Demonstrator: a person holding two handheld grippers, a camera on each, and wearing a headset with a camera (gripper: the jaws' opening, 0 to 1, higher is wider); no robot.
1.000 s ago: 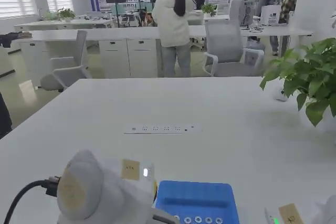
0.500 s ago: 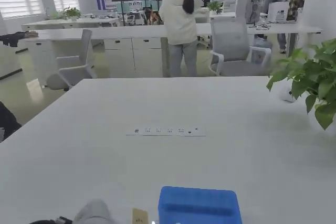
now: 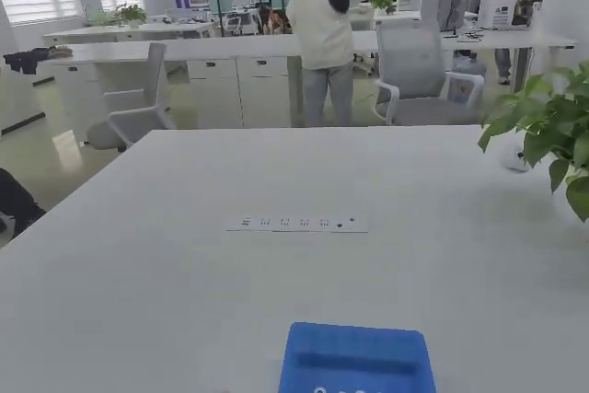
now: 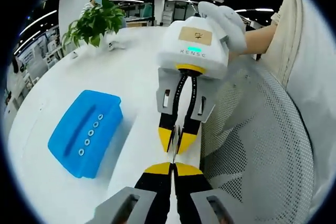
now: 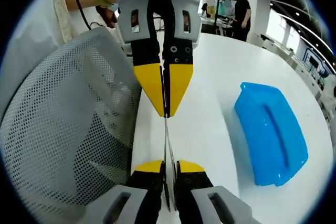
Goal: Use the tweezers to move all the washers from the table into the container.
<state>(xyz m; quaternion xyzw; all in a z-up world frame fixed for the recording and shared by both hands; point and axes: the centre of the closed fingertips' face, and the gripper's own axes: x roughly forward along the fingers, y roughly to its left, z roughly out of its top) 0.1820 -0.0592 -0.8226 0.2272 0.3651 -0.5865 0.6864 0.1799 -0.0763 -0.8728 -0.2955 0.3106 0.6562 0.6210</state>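
my left gripper (image 4: 171, 167) and right gripper (image 5: 165, 167) meet tip to tip, each pair of jaws closed on one end of the thin tweezers (image 5: 166, 140), beside the blue container (image 4: 63, 148) bearing a row of washers (image 4: 90, 134) on the white table (image 4: 136, 77).

A broad white table (image 3: 138, 255) in an open-plan office carries a flush power strip (image 3: 296, 224) at its middle. A blue container (image 3: 357, 356) sits on the near side of the strip, and a leafy potted plant (image 3: 552, 135) stands well to the strip's right, by the table's edge.
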